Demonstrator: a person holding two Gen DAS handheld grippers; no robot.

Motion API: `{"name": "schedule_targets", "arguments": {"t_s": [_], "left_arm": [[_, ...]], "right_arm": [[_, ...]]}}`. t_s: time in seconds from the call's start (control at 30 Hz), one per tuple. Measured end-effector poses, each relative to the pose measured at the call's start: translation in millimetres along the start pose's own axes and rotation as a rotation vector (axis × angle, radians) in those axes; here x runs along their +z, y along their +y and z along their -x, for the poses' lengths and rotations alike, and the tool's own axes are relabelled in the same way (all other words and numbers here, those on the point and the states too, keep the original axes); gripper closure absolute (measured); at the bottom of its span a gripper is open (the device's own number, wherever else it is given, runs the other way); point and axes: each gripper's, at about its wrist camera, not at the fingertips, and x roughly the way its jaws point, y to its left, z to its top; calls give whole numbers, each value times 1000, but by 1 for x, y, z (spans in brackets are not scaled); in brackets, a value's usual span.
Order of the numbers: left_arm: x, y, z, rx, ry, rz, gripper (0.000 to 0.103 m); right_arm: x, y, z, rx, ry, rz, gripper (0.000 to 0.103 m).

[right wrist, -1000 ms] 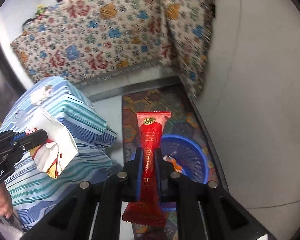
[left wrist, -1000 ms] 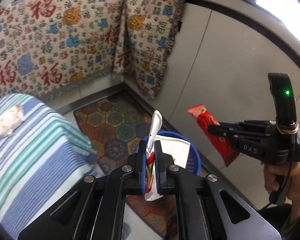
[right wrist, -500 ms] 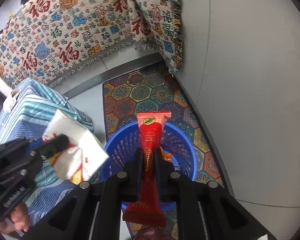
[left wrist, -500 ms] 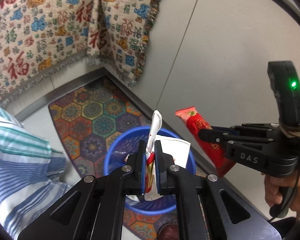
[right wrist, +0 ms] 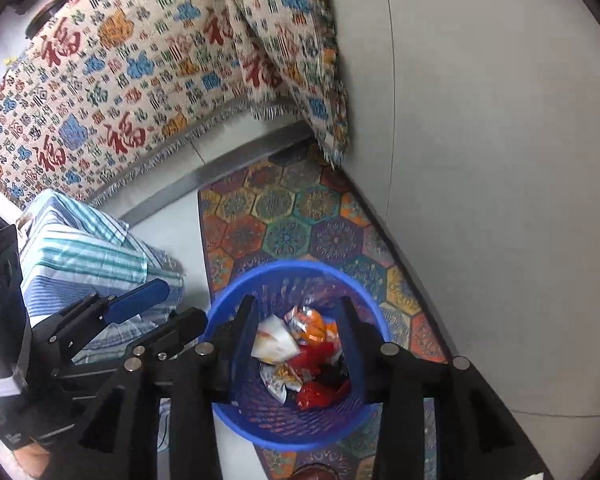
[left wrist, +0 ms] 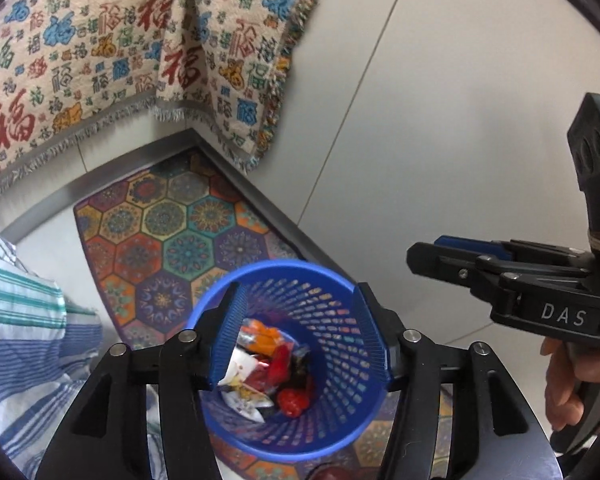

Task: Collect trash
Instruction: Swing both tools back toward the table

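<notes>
- Both wrappers have dropped since a moment ago: my white paper packet (left wrist: 242, 364) and long red foil wrapper (right wrist: 316, 394) now lie inside the round blue perforated plastic basket (left wrist: 342, 432).
- My left gripper (left wrist: 300, 336) gapes wide, holding nothing.
- My right gripper (right wrist: 296, 344) is spread equally wide, empty, over the basket on the hexagon-patterned mat (left wrist: 172, 240).

The trash is all sitting at the bottom of a round blue mesh basket (left wrist: 332, 280) that's standing upright on the patterned rug. There's a white wrapper (right wrist: 274, 342) on the left of the pile, an orange-and-silver packet (right wrist: 312, 322) behind it, and crumpled red wrappers (right wrist: 318, 390) toward the front.
</notes>
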Motion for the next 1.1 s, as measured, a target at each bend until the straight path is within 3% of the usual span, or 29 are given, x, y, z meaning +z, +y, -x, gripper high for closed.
{"name": "schedule_targets", "arguments": {"t_s": [0.17, 0.23, 0.33, 0.47, 0.67, 0.83, 0.97, 1.03, 1.1], "left_arm": [[6, 2, 52, 9, -58, 11, 37], [-2, 5, 88, 20, -83, 16, 26], [-26, 13, 137, 49, -89, 10, 18], [-76, 52, 196, 133, -56, 33, 17], [-148, 144, 253, 365, 7, 107, 17], [-182, 227, 288, 511, -35, 261, 17], [-181, 274, 310, 558, -79, 380, 17], [-167, 286, 320, 589, -112, 392, 17], [-142, 293, 327, 625, -145, 386, 17]], "right_arm": [[9, 17, 35, -22, -116, 40, 62], [13, 31, 50, -32, -167, 75, 62], [15, 63, 70, -23, -231, 133, 61], [9, 120, 82, 47, -260, 224, 57], [-29, 242, 72, 200, -196, 446, 56], [-73, 331, 50, 286, -113, 600, 55], [-97, 376, 24, 282, -48, 676, 55], [-106, 389, 11, 265, -24, 713, 55], [-110, 397, 7, 252, -55, 736, 49]]}}
